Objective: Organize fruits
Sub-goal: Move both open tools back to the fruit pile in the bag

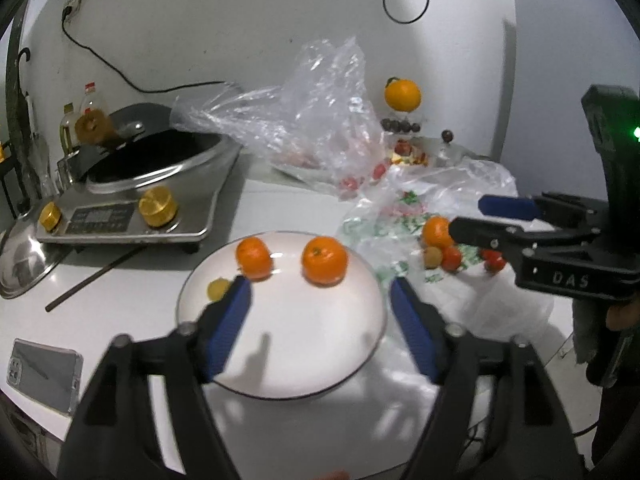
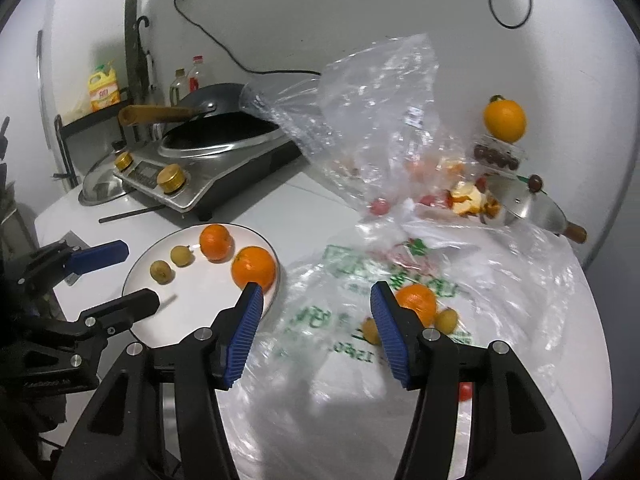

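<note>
open tongs (image 1: 320, 300) above round, bright orange tangerines (image 1: 324, 260).

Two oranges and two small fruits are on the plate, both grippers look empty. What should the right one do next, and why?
Probably ease the right gripper forward over the orange lying on the printed plastic bag and close on it. Its jaws stand open and empty, that orange sits just beyond its right finger, and the white plate has room.

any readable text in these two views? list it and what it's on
"DAS": on the right claw, on its black body.
Green print on the plastic bag: too blurred to read.
Yellow bottle label: too small to read.
Cooker panel: illegible.
</note>
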The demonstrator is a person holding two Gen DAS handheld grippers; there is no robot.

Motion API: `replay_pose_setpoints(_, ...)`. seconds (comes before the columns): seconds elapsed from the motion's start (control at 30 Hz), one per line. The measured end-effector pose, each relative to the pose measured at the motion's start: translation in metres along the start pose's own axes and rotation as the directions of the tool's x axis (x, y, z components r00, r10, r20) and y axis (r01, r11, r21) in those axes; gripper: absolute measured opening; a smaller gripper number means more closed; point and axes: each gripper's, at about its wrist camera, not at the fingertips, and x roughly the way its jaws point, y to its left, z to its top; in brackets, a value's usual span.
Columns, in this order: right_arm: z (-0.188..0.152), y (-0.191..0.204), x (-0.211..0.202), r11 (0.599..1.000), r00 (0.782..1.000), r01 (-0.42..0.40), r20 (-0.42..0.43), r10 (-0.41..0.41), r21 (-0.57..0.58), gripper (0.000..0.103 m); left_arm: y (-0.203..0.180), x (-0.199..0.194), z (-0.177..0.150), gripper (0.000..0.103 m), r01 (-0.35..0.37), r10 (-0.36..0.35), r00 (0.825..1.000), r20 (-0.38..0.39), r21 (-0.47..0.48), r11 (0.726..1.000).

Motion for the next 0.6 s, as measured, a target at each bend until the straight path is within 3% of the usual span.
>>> replay_pose_setpoints(0.23, -0.011, -0.027, -0.017, 0.999, 0.999, 0.028, 0.015, -0.028, 0.026, 0.059, -0.026, -0.001, 0.004, 0.084, 0.029, -0.029, 0.999, 0.014, -0.002, 1.0)
replay_pose_setpoints(0.33, -0.015, -0.037, -0.023, 0.999, 0.999, 0.035, 0.021, -0.036, 0.04, 0.059, -0.03, 0.001, 0.007, 0.095, 0.084, -0.084, 0.996, 0.013, -0.034, 0.996)
replay_pose_setpoints(0.6, -0.027, -0.066, -0.03, 0.996, 0.998, 0.055, 0.027, -0.057, 0.072, 0.059, -0.051, 0.007, 0.012, 0.099, 0.079, -0.078, 0.996, 0.034, -0.044, 0.996)
